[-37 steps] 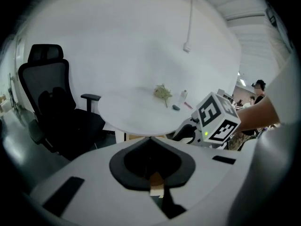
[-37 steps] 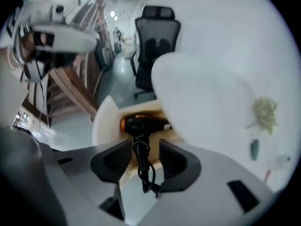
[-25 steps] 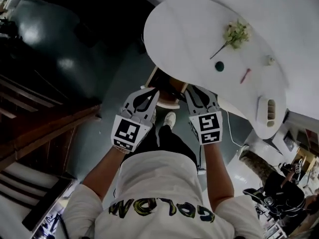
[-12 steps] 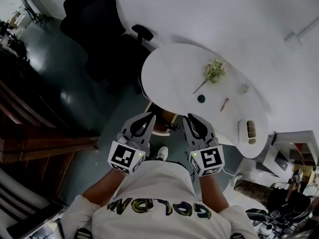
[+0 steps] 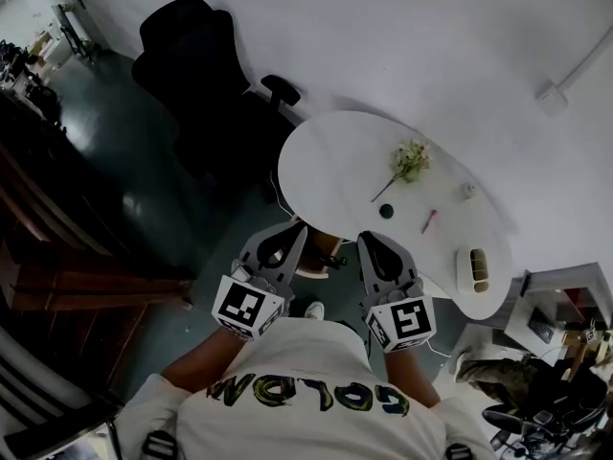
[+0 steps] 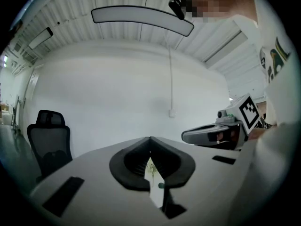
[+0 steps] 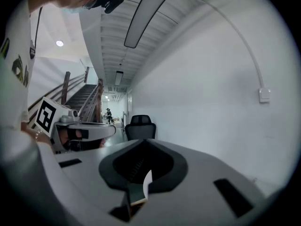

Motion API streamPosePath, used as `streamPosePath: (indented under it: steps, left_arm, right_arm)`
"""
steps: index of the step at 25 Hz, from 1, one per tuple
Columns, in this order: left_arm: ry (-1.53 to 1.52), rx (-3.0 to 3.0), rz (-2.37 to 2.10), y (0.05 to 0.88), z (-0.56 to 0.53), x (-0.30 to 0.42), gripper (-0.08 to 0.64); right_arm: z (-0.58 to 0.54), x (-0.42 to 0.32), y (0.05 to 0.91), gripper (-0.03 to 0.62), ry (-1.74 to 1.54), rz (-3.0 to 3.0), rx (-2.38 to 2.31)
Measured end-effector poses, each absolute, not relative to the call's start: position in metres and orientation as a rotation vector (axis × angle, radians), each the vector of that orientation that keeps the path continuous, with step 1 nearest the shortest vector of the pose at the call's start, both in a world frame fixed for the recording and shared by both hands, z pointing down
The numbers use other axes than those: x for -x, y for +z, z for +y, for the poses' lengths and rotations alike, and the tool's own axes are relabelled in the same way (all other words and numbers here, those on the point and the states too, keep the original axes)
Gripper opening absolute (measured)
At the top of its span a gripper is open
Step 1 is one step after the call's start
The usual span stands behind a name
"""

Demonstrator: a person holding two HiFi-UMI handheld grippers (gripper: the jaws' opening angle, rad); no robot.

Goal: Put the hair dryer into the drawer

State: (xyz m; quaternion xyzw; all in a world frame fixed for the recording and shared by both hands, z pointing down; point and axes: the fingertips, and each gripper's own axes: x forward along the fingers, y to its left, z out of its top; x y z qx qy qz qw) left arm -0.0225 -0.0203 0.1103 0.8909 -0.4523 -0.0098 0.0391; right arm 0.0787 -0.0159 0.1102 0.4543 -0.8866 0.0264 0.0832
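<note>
The left gripper [image 6: 150, 139] is clenched tip to tip with nothing between its jaws, and the right gripper [image 7: 143, 141] is likewise clamped on nothing. Both are held side by side in front of the person's chest. Past their tips, lower down, a wooden drawer [image 5: 308, 262] shows under the near edge of a white table [image 5: 335, 161]. A dark shape [image 5: 330, 260] lies there, too small to tell whether it is the hair dryer. The table bears a flower sprig [image 5: 407, 161], a dark green round thing [image 5: 386, 212] and a white box [image 5: 476, 268]. A black office chair [image 5: 192, 56] stands beyond.
</note>
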Motion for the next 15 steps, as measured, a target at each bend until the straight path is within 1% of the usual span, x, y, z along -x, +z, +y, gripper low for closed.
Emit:
streamPosePath:
  steps: [15]
  left_arm:
    - [-0.071,-2.750,-1.354,0.1008,-0.0209,0.0194,0.011]
  right_arm:
    - [-0.0113,-0.0709,0.1017,0.026,0.048,-2.664,-1.361]
